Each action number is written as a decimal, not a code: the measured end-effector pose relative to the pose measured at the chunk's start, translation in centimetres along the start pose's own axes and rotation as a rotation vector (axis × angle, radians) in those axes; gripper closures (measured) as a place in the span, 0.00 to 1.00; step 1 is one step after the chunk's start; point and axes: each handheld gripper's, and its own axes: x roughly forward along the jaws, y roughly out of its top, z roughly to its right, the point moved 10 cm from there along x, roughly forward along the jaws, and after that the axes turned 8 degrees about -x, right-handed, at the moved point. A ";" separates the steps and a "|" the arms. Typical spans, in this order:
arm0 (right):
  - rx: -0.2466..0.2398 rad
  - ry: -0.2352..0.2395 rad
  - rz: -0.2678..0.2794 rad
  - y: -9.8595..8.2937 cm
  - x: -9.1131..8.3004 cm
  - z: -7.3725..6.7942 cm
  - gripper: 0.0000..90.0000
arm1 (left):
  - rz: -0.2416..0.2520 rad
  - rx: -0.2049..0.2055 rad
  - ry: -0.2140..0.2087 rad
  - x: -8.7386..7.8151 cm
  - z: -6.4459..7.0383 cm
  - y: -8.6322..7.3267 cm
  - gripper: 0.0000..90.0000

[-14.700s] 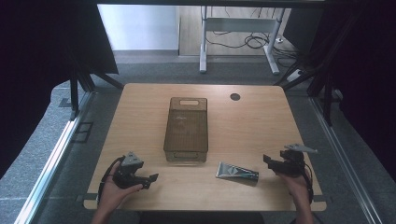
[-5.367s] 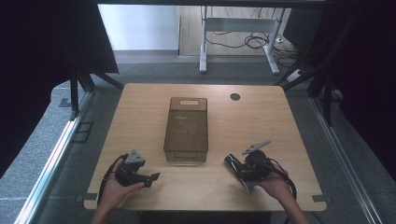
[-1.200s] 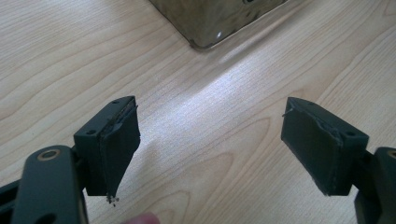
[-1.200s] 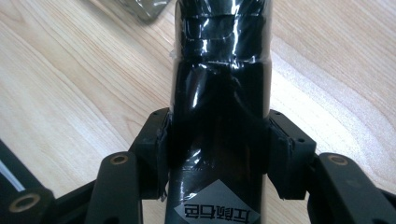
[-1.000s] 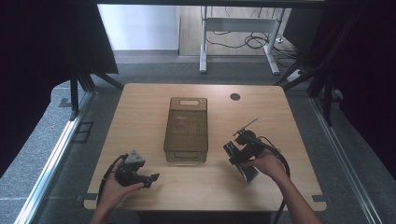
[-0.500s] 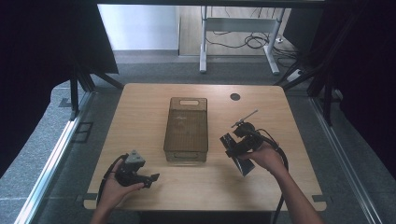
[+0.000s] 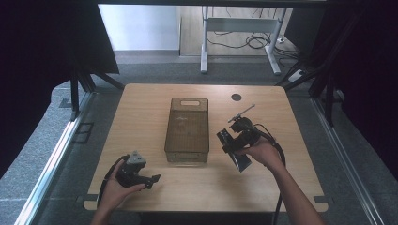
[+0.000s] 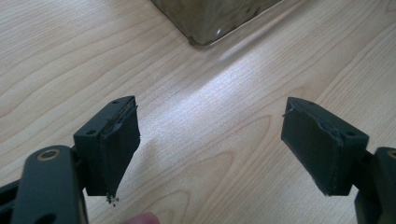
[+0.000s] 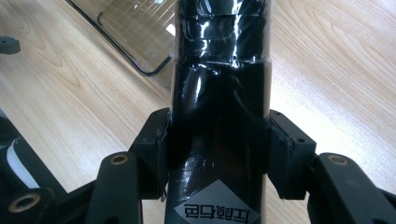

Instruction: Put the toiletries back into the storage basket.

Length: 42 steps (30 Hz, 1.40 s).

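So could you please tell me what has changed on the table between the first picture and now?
The right gripper moved in from the table's right edge, took hold of the dark packet that lay flat near the front, and lifted it toward the clear bin. Its fingers now clamp the packet's sides. The left gripper, open, and the bin stayed where they were.

A round dark hole (image 7: pixel 236 97) sits upper right on the wooden table (image 7: pixel 141 112), with a white desk frame (image 7: pixel 239 33) and tangled cables (image 7: pixel 253 42) on the floor beyond, top centre.
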 end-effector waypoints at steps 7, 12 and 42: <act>0.000 0.006 -0.003 1.1 0.1 -0.1 0.53 | -0.007 0.005 -0.001 0.1 0.1 -0.1 0.22; -0.010 0.001 -0.006 1.8 0.2 -0.4 0.53 | -0.007 0.003 0.001 0.1 0.0 -0.1 0.22; -0.055 0.001 0.012 5.1 -0.3 -1.8 0.53 | 0.000 -0.007 -0.005 0.2 -0.1 -0.1 0.22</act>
